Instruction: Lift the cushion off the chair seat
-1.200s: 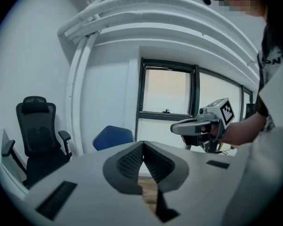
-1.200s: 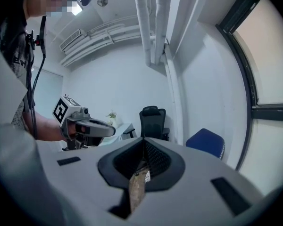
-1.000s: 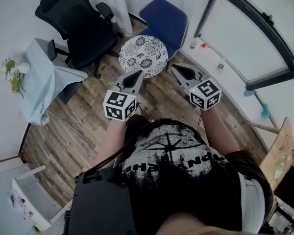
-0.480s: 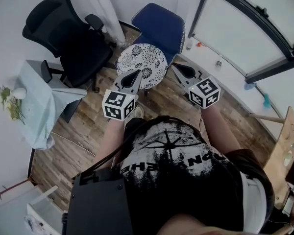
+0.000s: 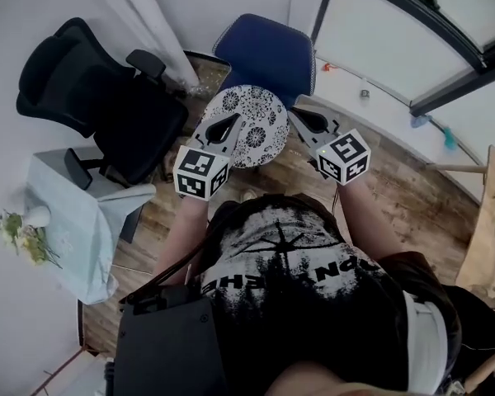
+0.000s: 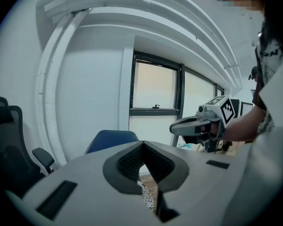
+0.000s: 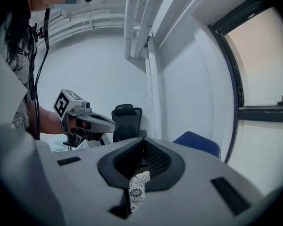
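Black-and-white floral cushion (image 5: 260,115), blue chair (image 5: 268,52), black office chair (image 5: 91,89).

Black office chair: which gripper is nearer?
Left. The left gripper is at the left edge of the patterned cushion, the side facing the black office chair; the right gripper is at its right edge, farther off.

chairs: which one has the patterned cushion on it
The blue chair: the round patterned cushion lies on its seat. The black office chair, the one with armrests, carries none.
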`<state>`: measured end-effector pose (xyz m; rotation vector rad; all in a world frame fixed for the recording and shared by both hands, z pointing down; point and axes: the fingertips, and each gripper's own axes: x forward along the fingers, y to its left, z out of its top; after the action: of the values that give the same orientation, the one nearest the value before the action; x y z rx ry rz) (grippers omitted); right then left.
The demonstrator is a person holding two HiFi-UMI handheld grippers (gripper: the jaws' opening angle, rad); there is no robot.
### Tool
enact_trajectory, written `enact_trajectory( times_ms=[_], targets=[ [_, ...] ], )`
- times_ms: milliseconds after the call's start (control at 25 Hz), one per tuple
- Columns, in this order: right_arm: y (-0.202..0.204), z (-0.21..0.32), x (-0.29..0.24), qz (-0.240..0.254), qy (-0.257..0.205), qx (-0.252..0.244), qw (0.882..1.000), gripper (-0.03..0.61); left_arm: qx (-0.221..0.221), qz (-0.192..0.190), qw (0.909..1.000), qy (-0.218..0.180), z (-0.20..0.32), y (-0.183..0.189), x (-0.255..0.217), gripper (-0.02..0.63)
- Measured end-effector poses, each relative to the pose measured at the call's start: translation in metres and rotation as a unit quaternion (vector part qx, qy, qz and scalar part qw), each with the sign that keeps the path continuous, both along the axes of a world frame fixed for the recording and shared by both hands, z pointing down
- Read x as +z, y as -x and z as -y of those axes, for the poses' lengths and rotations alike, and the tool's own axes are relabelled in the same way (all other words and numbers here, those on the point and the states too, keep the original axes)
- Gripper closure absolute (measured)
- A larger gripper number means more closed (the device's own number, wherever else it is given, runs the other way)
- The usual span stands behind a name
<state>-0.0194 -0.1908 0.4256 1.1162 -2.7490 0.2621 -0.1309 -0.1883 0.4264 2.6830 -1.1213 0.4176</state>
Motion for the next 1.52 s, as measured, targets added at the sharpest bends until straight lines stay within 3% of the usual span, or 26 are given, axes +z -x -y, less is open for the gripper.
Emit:
enact_trajectory(
  times_ms=[240,640,960,1520],
  targets=[
    [0.024,0.012,0.007,-0.011,0.011,0.038,0.999,0.560,0.045,-0.011,0.9989,0.009,0.022,0.019,0.012,0.600],
    [0.026,0.023,0.010,-0.022,0.019,0.079,0.996,0.559,0.100,-0.030,0.9943,0.022,0.038,0.008,0.022,0.600],
    [0.004,0.041,0.028,-0.024,0.044,0.092,0.995,0.558,0.094,-0.030,0.9946,0.034,0.059,-0.005,0.034,0.600],
    [-0.028,0.074,0.106,-0.036,0.113,0.061,0.991,0.557,0.077,-0.012,0.9919,0.100,0.095,-0.044,0.087,0.600]
  ],
)
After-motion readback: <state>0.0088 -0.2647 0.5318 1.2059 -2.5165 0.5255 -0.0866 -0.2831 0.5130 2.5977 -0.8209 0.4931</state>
